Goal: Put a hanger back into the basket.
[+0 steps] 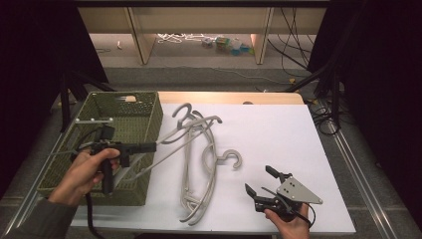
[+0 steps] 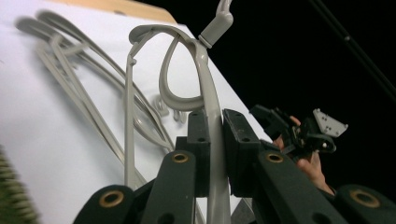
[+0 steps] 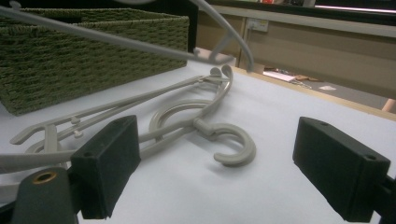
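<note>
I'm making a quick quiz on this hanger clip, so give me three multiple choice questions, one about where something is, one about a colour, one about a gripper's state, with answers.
1. Where does the woven basket stand?
A. at the table's left end
B. at the right end
C. on the floor

2. What colour are the hangers on the table?
A. red
B. pale grey
C. black

3. How is the left gripper?
A. wide open
B. shut on nothing
C. shut on a hanger

Answers:
1 A: the high view shows it at the left, by the left hand.
2 B: all are pale grey plastic.
3 C: its pads pinch the held hanger; the right gripper stands open.
</note>
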The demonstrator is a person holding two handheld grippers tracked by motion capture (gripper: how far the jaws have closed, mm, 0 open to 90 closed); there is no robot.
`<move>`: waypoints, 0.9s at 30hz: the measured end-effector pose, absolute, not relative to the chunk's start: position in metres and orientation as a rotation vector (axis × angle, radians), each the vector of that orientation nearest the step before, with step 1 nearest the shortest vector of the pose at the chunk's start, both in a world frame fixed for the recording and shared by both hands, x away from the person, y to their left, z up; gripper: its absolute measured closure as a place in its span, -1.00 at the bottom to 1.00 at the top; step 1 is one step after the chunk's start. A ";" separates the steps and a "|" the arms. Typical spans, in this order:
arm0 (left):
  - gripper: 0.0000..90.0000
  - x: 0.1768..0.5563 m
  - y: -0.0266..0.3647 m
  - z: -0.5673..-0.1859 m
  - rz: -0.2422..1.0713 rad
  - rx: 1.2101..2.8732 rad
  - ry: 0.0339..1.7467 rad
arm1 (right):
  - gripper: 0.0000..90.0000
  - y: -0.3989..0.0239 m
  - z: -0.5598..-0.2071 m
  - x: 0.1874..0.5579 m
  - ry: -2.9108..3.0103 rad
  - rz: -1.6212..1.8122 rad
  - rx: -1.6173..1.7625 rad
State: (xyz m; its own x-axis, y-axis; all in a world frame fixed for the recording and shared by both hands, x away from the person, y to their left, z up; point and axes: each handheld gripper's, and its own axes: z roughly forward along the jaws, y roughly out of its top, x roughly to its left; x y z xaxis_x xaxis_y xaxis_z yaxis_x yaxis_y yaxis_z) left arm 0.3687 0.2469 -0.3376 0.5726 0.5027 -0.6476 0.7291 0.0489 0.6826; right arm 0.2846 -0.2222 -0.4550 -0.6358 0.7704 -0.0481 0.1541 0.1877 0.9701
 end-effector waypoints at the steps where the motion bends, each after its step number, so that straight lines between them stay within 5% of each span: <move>1: 0.82 0.369 0.252 -0.333 -0.223 1.589 1.066 | -0.66 -0.222 -0.455 0.285 1.923 1.475 0.862; 9: 0.82 0.363 0.299 -0.304 -0.117 1.495 1.076 | -0.66 -0.222 -0.456 0.286 1.917 1.486 0.849; 27: 0.81 0.355 0.375 -0.303 0.030 1.423 1.154 | -0.66 -0.221 -0.455 0.286 1.924 1.476 0.867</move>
